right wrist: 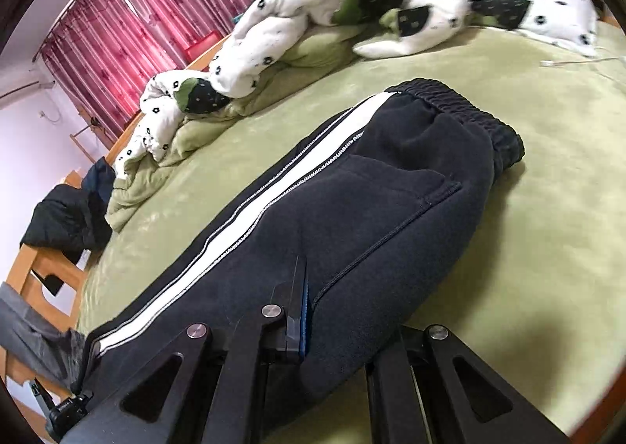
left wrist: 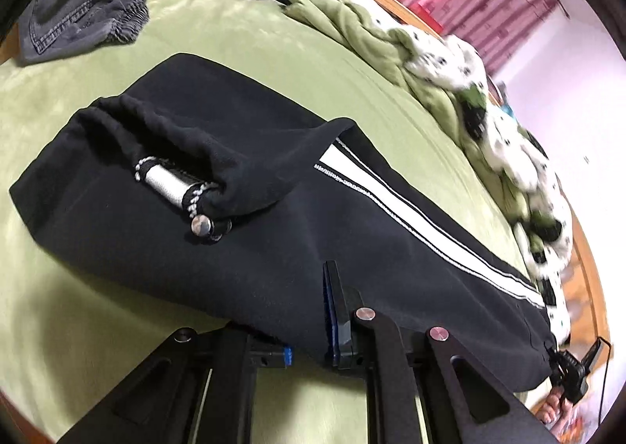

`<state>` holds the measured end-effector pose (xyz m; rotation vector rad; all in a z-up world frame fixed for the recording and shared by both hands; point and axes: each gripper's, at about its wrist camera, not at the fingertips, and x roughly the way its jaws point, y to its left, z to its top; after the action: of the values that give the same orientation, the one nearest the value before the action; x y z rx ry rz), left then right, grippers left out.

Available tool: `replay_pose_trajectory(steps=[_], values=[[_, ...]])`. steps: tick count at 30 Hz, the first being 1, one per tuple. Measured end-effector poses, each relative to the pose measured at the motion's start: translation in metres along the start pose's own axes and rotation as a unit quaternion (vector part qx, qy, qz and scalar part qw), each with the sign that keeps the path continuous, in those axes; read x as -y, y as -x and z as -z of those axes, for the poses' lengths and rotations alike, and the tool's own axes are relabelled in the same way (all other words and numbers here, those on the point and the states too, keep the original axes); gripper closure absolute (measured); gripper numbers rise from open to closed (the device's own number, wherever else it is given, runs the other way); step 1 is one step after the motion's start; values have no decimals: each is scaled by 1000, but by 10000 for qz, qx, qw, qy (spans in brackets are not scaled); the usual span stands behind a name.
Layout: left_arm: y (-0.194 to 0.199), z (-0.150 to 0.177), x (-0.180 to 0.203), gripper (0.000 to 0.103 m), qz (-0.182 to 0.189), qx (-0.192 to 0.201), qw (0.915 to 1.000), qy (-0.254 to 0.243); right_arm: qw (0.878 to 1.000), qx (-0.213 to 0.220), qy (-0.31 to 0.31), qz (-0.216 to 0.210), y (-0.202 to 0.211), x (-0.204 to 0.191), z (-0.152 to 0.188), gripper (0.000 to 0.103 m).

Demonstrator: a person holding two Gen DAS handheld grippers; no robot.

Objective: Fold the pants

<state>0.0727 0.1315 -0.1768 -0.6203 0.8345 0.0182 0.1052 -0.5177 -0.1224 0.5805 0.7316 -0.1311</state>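
Black fleece pants [left wrist: 250, 248] with a white side stripe [left wrist: 414, 209] lie along the green bed. In the left wrist view the cuff end, with a silver trim, is folded back on top. My left gripper [left wrist: 309, 322] has its jaws around the near edge of a leg, one finger [left wrist: 336, 311] on top of the cloth and the other below. In the right wrist view the pants [right wrist: 352, 209] end in an elastic waistband [right wrist: 469, 119]. My right gripper [right wrist: 348, 322] holds the near edge the same way, with one finger [right wrist: 299, 311] showing.
A green sheet [left wrist: 242, 37] covers the bed. A rumpled white spotted quilt [right wrist: 313, 1] and a green blanket [left wrist: 352, 25] lie along the far side. Grey jeans [left wrist: 86, 13] lie at a corner. Dark clothes [right wrist: 66, 221] sit on the wooden frame. Red curtains [right wrist: 129, 33] hang behind.
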Motion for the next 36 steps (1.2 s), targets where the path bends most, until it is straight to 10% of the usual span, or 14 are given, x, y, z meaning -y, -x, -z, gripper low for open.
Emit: replay_pose_trajectory(steps=[9,16,24,36], values=[[10,44,10,90,-120,-288,9984,-465,9992,-199,-5,351,18,50,33,94],[19,40,17,76,-297,-461,9959,-723,9983,-47,72,574,41,69,47,59],[52,53,-5,44,-685,-337,9937,-824,9949,139,-819,569,54,124,4,44],[71,43,1,43,-1466,-41,9833,-1076,9831,45,-1751,542,-29,145,-49,39]])
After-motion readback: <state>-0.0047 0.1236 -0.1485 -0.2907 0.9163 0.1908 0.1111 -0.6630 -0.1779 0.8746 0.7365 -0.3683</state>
